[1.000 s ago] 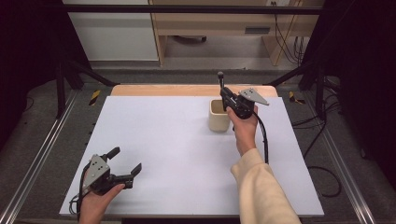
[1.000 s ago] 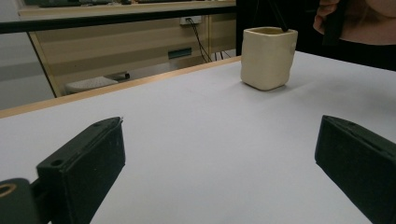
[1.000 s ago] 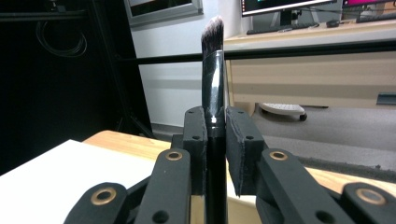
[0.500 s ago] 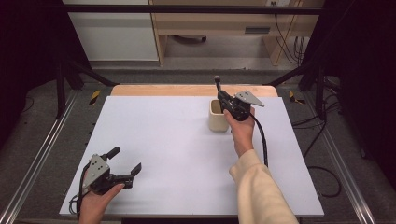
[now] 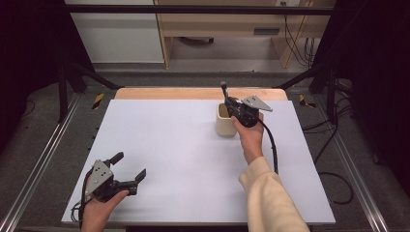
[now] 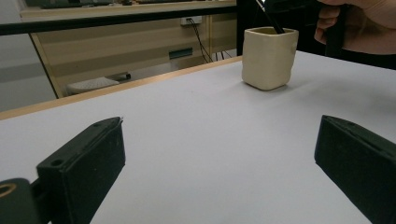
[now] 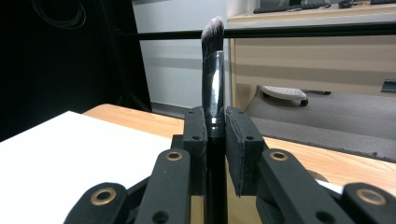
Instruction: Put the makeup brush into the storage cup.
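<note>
My right gripper (image 5: 228, 103) is shut on a makeup brush (image 5: 223, 89) at the back of the table. The brush stands upright, its bristles on top and its silver ferrule (image 7: 212, 70) above the pads (image 7: 196, 135). Just below it stands a cream cup (image 5: 223, 123), and in the left gripper view the dark handle (image 6: 270, 19) dips into the mouth of the cup (image 6: 270, 58). My left gripper (image 5: 129, 165) rests low at the table's front left, open, with nothing between its fingers (image 6: 84, 168).
The white tabletop (image 5: 169, 145) has a wooden strip along its far edge (image 5: 164, 93). Black frame bars and metal rails run along both sides. A wooden desk and cables stand beyond the table.
My right gripper has shifted the brush slightly left and down over the cup. The left gripper has not moved.
</note>
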